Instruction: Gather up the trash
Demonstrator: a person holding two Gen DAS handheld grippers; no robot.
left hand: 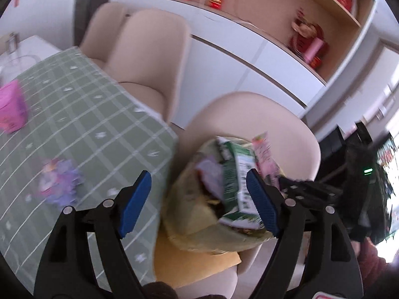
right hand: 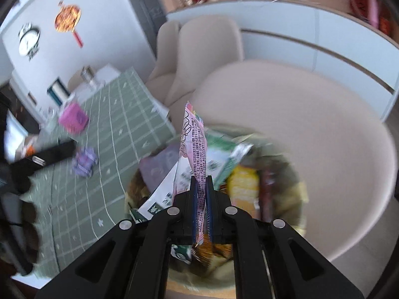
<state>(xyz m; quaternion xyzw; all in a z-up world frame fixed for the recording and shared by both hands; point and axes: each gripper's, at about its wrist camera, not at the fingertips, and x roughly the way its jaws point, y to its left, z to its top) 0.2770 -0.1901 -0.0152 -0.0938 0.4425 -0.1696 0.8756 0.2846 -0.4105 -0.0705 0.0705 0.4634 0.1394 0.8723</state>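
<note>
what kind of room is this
Most likely a home dining room: a table under a green checked tablecloth, beige upholstered chairs pulled up to it, and a white sideboard with red ornaments on top.

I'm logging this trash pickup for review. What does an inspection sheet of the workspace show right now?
Surface: table under a green checked cloth.
Job's things: trash bin on a beige chair, full of wrappers; green carton on top; pink wrapper above it.
Clutter: crumpled purple wrapper and pink box on the cloth.
Grippers: left tool open, nothing pressed between its pads; right tool shut on the pink wrapper.
Cables: nothing seen.
Surroundings: white cabinet, shelf ornaments, second chair, clock on the wall; both views blurred.
</note>
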